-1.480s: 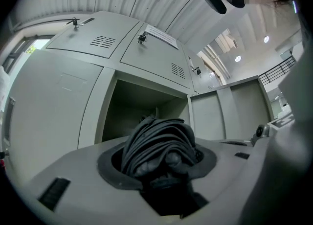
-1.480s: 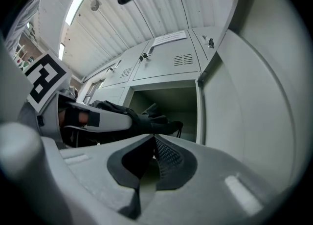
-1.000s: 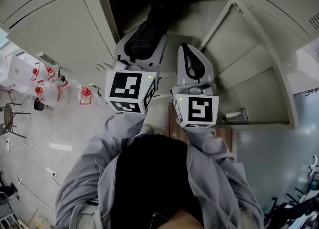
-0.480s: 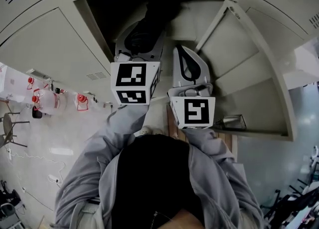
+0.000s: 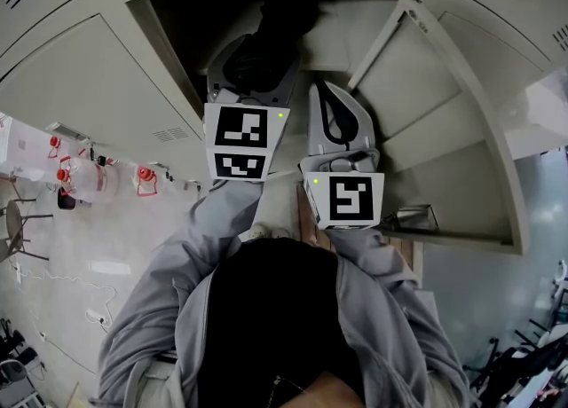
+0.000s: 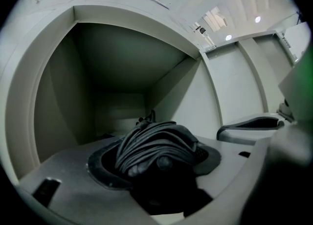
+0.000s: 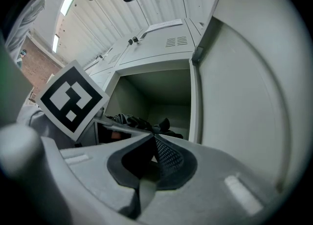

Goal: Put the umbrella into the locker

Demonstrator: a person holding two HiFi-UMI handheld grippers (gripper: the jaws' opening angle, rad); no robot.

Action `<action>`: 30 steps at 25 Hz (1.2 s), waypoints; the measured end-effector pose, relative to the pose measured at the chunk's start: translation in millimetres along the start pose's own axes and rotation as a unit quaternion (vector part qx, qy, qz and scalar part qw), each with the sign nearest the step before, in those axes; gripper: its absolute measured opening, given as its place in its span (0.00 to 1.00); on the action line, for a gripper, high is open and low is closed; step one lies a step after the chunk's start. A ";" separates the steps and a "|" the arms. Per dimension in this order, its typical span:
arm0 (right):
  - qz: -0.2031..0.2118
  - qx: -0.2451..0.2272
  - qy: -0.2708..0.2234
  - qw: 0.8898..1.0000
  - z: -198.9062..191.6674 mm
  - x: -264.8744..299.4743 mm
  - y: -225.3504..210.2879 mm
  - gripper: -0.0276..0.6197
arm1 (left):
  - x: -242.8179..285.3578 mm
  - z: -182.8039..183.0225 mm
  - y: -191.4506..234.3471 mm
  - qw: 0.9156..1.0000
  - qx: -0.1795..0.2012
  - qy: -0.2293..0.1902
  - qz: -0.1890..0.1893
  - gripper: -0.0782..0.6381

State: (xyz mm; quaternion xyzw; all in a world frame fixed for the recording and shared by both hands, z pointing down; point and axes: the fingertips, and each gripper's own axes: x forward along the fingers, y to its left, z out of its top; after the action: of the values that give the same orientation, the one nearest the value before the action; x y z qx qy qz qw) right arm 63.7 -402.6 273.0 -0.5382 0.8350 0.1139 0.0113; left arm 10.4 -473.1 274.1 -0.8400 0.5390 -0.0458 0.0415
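The folded black umbrella (image 5: 273,23) reaches into the open locker (image 5: 169,38), one end deep in its dark inside. My left gripper (image 5: 258,62) is at the locker's mouth with the umbrella (image 6: 154,143) between its jaws. The jaws are opening, and a dark gap shows beside the left pad (image 6: 100,168). My right gripper (image 5: 330,89) hangs just to the right, shut and empty, its tips (image 7: 150,138) meeting in front of the locker (image 7: 161,89). From there the umbrella (image 7: 129,120) shows lying inside.
The locker's door (image 5: 430,87) stands swung open on the right, close to my right gripper. Closed locker doors (image 5: 75,69) surround the opening. On the floor at the left stand bottles with red caps (image 5: 84,176) and a chair (image 5: 13,215).
My left gripper has pushed the umbrella further into the locker and rolled a little, and its jaws have spread wider. The right gripper has stayed in place.
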 end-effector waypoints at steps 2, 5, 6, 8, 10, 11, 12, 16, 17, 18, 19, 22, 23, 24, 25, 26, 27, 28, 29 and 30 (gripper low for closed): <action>0.002 -0.004 0.002 1.000 -1.0 -1.0 1.1 0.04 | -3.7 0.3 -1.3 1.000 0.003 -0.002 -0.005 0.52; 0.003 -0.005 0.005 1.000 -2.4 -3.7 2.2 0.04 | -13.7 1.6 -1.9 1.000 0.000 -0.007 -0.009 0.54; 0.004 -0.004 0.005 1.000 -2.4 -4.9 3.0 0.04 | -18.5 3.1 -1.8 1.000 -0.002 -0.010 -0.009 0.54; 0.002 0.002 0.005 1.000 -3.5 -7.6 5.0 0.04 | -30.1 6.7 -1.6 1.000 -0.005 -0.017 -0.008 0.54; 0.005 0.004 0.005 1.000 -4.0 -9.8 8.9 0.04 | -44.0 10.7 -0.7 1.000 -0.005 -0.027 -0.006 0.54; 0.009 0.002 0.004 1.000 -3.1 -10.4 11.7 0.04 | -51.8 13.0 -0.3 0.999 -0.003 -0.033 -0.005 0.54; 0.013 0.000 0.003 1.000 -1.8 -10.8 14.6 0.04 | -59.9 15.3 -0.1 0.999 -0.001 -0.040 -0.004 0.54; 0.024 0.002 -0.002 1.000 -0.3 -10.5 23.5 0.04 | -88.3 15.9 1.3 0.998 -0.007 -0.058 -0.002 0.53; 0.026 0.003 -0.002 1.000 -0.4 -10.1 25.8 0.04 | -93.8 14.0 3.4 0.998 -0.011 -0.060 0.003 0.43; 0.027 0.005 -0.001 1.000 -0.4 -9.4 28.1 0.04 | -98.1 12.5 6.1 0.998 -0.011 -0.063 0.009 0.22; 0.028 0.009 -0.001 1.000 0.0 -8.5 30.3 0.04 | -100.3 10.9 8.2 0.998 -0.008 -0.062 0.013 0.17; 0.031 0.009 -0.002 0.999 1.0 -5.8 35.1 0.04 | -94.3 0.2 8.1 0.999 -0.006 -0.036 0.002 0.13; 0.032 0.006 -0.002 0.999 0.6 -5.1 35.9 0.04 | -90.6 -4.0 6.6 1.000 -0.009 -0.026 -0.006 0.13; 0.032 0.005 0.000 0.999 -0.3 -4.5 36.0 0.04 | -86.8 -7.1 5.0 1.000 -0.012 -0.020 -0.012 0.13; 0.031 0.004 0.002 1.000 -1.4 -3.8 35.3 0.04 | -83.1 -8.8 3.6 1.000 -0.012 -0.017 -0.016 0.13; 0.028 0.004 0.004 1.000 -2.3 -2.9 33.8 0.04 | -79.3 -9.2 2.3 1.000 -0.012 -0.017 -0.019 0.13; 0.025 0.003 0.005 1.000 -3.0 -2.0 31.9 0.04 | -75.2 -9.1 0.9 1.000 -0.012 -0.018 -0.023 0.13; 0.022 0.002 0.005 1.000 -3.6 -0.9 29.9 0.04 | -70.5 -8.8 -0.7 0.999 -0.013 -0.019 -0.027 0.13; 0.020 0.003 0.005 1.000 -3.7 0.5 28.2 0.04 | -65.5 -8.4 -2.4 0.999 -0.013 -0.020 -0.031 0.13; 0.017 0.004 0.004 1.000 -3.4 2.1 26.7 0.04 | -60.2 -7.9 -4.1 0.999 -0.013 -0.022 -0.035 0.13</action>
State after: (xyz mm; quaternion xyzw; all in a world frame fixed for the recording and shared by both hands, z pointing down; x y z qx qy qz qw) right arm 39.1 -394.6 280.8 -0.5240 0.8448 0.1085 0.0086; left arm -11.8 -416.7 280.5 -0.8598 0.5086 -0.0217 0.0403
